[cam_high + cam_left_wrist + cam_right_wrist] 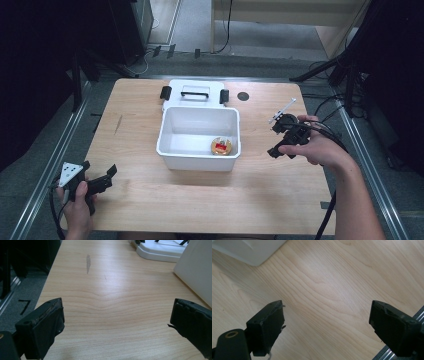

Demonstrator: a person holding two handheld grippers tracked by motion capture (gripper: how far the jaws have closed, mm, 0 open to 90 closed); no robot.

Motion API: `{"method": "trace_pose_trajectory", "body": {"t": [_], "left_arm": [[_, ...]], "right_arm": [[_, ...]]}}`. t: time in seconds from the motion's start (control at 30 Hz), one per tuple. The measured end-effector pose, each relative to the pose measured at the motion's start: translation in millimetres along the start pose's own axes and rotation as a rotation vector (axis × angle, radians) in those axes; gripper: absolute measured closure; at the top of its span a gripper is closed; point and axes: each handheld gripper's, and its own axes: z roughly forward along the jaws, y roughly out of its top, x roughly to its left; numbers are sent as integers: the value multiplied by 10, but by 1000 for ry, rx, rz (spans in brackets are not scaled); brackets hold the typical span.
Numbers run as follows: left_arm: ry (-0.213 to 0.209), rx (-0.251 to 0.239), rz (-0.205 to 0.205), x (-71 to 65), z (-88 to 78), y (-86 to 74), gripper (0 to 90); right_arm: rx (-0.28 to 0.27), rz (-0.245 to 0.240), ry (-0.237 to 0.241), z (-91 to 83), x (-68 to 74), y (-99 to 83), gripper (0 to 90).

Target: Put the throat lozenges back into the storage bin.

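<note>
A white plastic bin [199, 150] stands open in the middle of the wooden table [150, 195]. Inside it, at the near right corner, lies a small round red-and-yellow item [221, 146]. The bin's white lid [195, 93] with black clips lies flat just behind it. My left gripper [100, 181] rests at the table's near left corner, open and empty; its own view shows bare wood between the jaws [117, 322]. My right gripper [281, 146] hovers right of the bin, open, with nothing between its fingers [327, 325].
A small dark round hole [243, 96] marks the table's far right. The bin's side wall [197, 270] and the lid [160, 248] lie ahead of my left gripper. A bin corner [249, 250] is in the right gripper view. Metal rails and cables flank the table.
</note>
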Motion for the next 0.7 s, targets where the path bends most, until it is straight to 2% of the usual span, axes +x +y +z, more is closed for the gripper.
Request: {"method": "trace_pose_trajectory", "body": {"t": [0.3, 0.53, 0.7], "left_arm": [[0, -2, 3, -2, -1, -1, 0], [0, -1, 4, -3, -2, -1, 0], [0, -1, 6, -5, -3, -1, 0]], "right_arm": [[-1, 63, -5, 98, -103, -262, 130], [-28, 108, -15, 157, -169, -491, 131], [-58, 159, -24, 230, -199, -678, 131]]}}
